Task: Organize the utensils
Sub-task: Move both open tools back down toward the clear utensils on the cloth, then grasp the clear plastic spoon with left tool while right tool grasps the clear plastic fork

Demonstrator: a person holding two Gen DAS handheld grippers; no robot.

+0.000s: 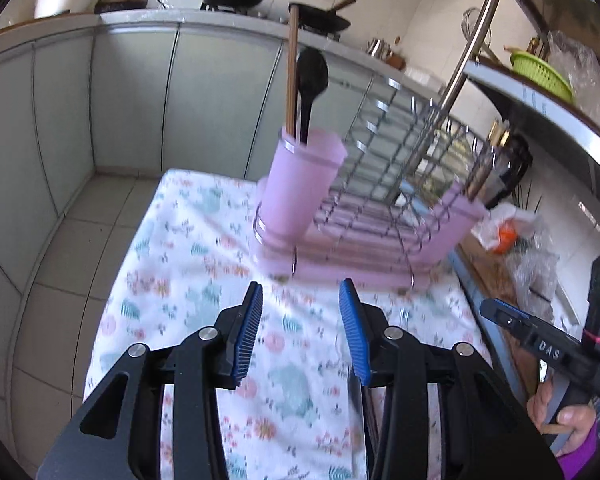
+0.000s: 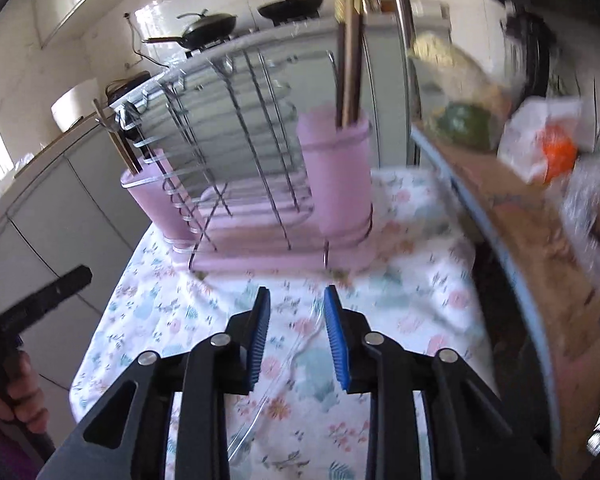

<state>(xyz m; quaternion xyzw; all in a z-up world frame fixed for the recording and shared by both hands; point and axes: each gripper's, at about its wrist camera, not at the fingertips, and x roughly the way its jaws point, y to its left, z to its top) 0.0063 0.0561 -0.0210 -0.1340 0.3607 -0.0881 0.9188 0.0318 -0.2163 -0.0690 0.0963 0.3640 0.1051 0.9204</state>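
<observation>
Where rack stands | pink cup: chopsticks, black spoon

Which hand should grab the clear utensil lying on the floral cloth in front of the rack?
Right. The clear utensil lies between the right gripper's open fingers, roughly in line with them. The left gripper is open too, but between its fingers there is only floral cloth.

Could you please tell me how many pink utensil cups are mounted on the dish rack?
2: one pink cup at the rack's right end holding chopsticks, and another pink cup at its left end holding chopsticks and a dark spoon. None appears hidden.
</observation>
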